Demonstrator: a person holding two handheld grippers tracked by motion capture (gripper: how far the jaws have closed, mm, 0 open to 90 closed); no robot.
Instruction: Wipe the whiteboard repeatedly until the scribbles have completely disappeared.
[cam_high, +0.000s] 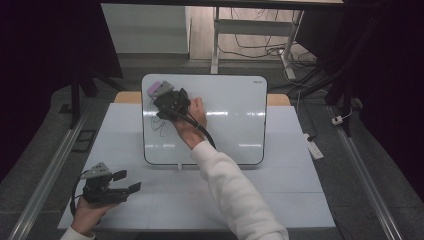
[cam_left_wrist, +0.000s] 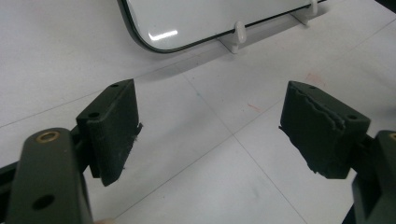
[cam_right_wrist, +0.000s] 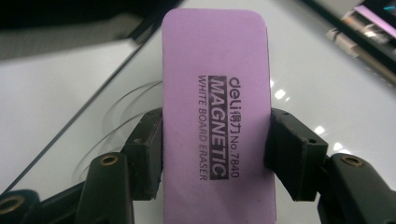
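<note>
A white board stands tilted on small feet at the middle of the table. Dark scribbles mark its left side. My right gripper is shut on a purple magnetic whiteboard eraser, held at the board's upper left corner. In the right gripper view the eraser stands lengthwise between the two pads, which press on its long edges, with the board's surface behind it. My left gripper rests at the table's front left, jaws open and nothing between them; in its own view the gripper faces the board's lower corner.
The white table top runs around the board, with its edges at the front and sides. A white foot props the board's lower edge. A desk frame and loose cables lie on the floor behind the table.
</note>
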